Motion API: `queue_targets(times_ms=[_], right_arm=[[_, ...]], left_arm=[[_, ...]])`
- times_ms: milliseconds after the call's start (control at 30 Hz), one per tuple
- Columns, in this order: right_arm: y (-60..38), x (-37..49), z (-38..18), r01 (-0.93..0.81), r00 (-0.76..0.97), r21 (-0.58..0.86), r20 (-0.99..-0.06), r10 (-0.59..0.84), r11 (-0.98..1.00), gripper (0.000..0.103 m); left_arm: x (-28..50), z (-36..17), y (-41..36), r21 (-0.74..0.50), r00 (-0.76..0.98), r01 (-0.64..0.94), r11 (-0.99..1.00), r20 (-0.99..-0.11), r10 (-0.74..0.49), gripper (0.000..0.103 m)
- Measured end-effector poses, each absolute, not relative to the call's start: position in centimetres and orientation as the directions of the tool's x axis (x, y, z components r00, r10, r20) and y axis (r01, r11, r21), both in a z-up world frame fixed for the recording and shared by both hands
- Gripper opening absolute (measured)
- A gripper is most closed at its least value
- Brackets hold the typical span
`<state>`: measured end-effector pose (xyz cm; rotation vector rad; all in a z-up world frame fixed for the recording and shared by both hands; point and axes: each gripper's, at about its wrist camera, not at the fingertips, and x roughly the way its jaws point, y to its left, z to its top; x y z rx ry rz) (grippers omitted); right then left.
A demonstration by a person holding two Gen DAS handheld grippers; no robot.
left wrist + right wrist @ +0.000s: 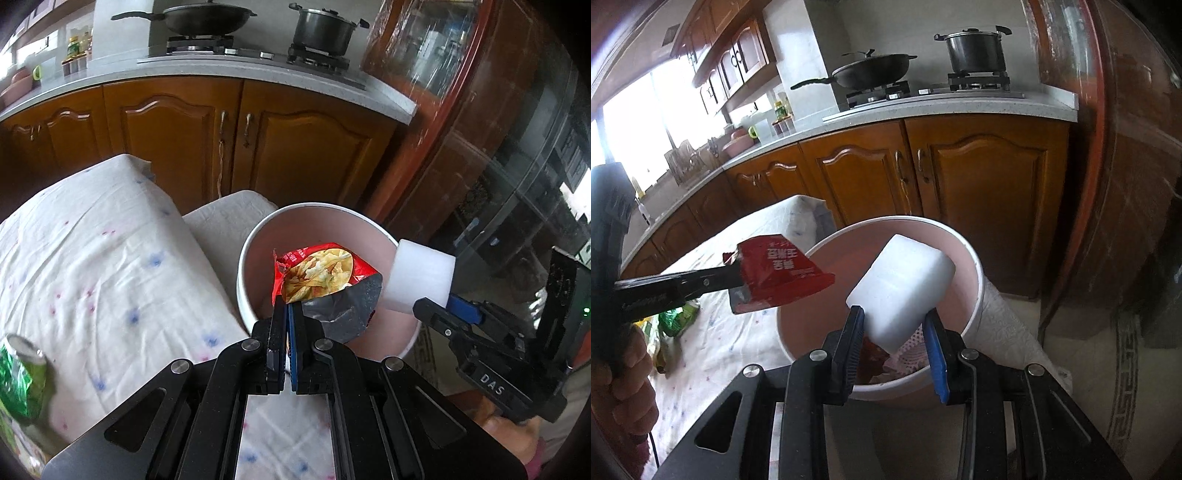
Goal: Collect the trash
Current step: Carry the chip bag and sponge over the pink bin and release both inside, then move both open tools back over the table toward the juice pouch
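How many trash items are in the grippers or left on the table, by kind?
Red snack wrapper, held by left gripper: 1
White foam block, held by right gripper: 1
Green crumpled wrapper on the table: 1
Total: 3

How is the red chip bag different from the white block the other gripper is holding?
The chip bag is red with a chips picture and a silver inside; the white foam block is plain white. The bag is thin, crumpled and torn open; the block is thick and smooth. The left gripper pinches the bag nearly shut; the right gripper stands wider around the block. Both are held over the pink bin.
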<state>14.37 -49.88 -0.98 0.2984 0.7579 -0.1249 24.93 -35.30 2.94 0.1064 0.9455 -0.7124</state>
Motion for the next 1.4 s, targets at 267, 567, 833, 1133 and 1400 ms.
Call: queue_targets(times_ms=[267, 567, 833, 1133, 1400], right_arm=[[-50.2, 16.3, -1.4, 0.183, 0.678, 0.173, -0.735, 0.003, 0.968, 0.037], [-51.3, 16.5, -2.1, 0.193, 0.662, 0.198, -0.749, 0.021, 0.961, 0.054], [-51.5, 14.9, -1.7, 0.211, 0.699, 0.255, -0.714, 0.036, 0.944, 0.067], [-50.2, 13.0, -1.4, 0.208, 0.754, 0.336, -0.654, 0.068, 0.919, 0.084], [-47.7, 11.6, -0.5, 0.171, 0.795, 0.394, -0.596, 0.110, 0.903, 0.086]], left_arm=[[26.5, 1.8, -38.1, -0.193, 0.346, 0.610, 0.769, -0.808, -0.477, 0.002], [26.4, 1.0, -38.2, -0.185, 0.343, 0.596, 0.781, -0.821, -0.457, 0.034], [25.3, 1.5, -34.6, -0.231, 0.373, 0.537, 0.812, -0.798, -0.474, 0.043], [22.9, 2.3, -29.2, -0.265, 0.438, 0.467, 0.843, -0.759, -0.482, 0.047], [20.8, 2.3, -24.5, -0.282, 0.462, 0.417, 0.864, -0.753, -0.469, 0.048]])
